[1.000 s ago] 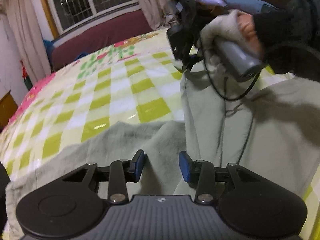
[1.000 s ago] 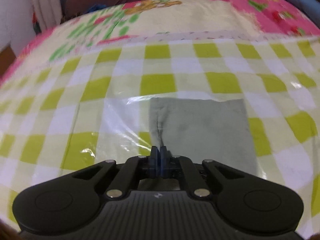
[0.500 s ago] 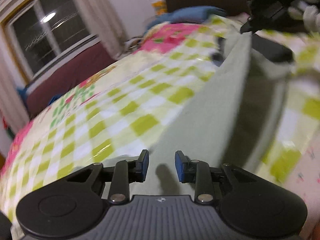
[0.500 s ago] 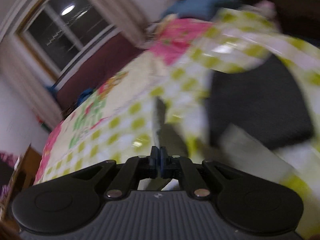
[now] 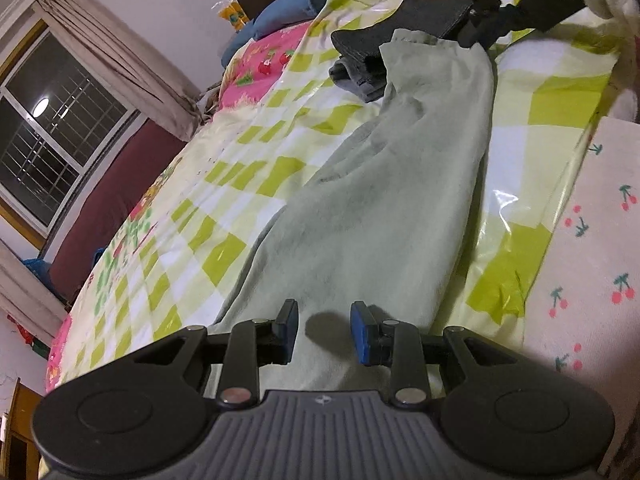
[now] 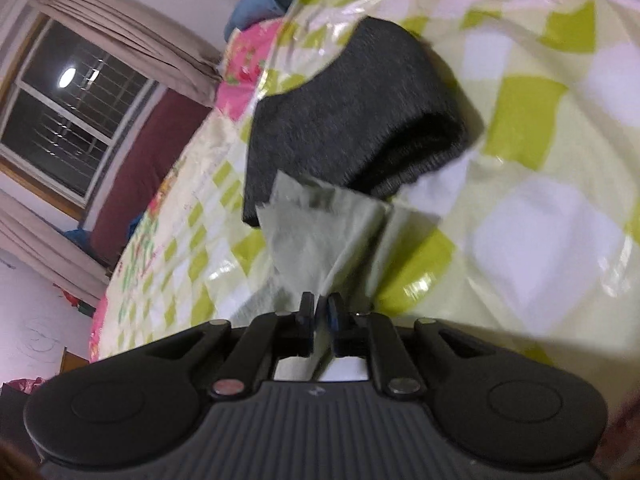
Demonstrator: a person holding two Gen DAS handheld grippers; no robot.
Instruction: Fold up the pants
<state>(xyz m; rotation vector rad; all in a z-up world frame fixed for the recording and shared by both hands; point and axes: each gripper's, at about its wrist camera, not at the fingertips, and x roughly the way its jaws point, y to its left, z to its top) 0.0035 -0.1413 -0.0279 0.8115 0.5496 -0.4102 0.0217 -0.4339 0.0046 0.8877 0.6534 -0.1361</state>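
- Left gripper (image 5: 324,334) has its blue pads spread wide with nothing between them, hovering just over the pants (image 5: 376,200).
- Right gripper (image 6: 319,312) looks pinched tight on a corner of those pants (image 6: 320,236); we see the fabric bunching up from between its fingers.
- Pants are pale green and soft, lying stretched along the shiny checked bed cover (image 5: 224,216).
- Folded dark grey garment (image 6: 344,120) sits by the far end.

Both wrist views low, tilted, close over pants (image 5: 392,200); shared: window (image 6: 76,120).
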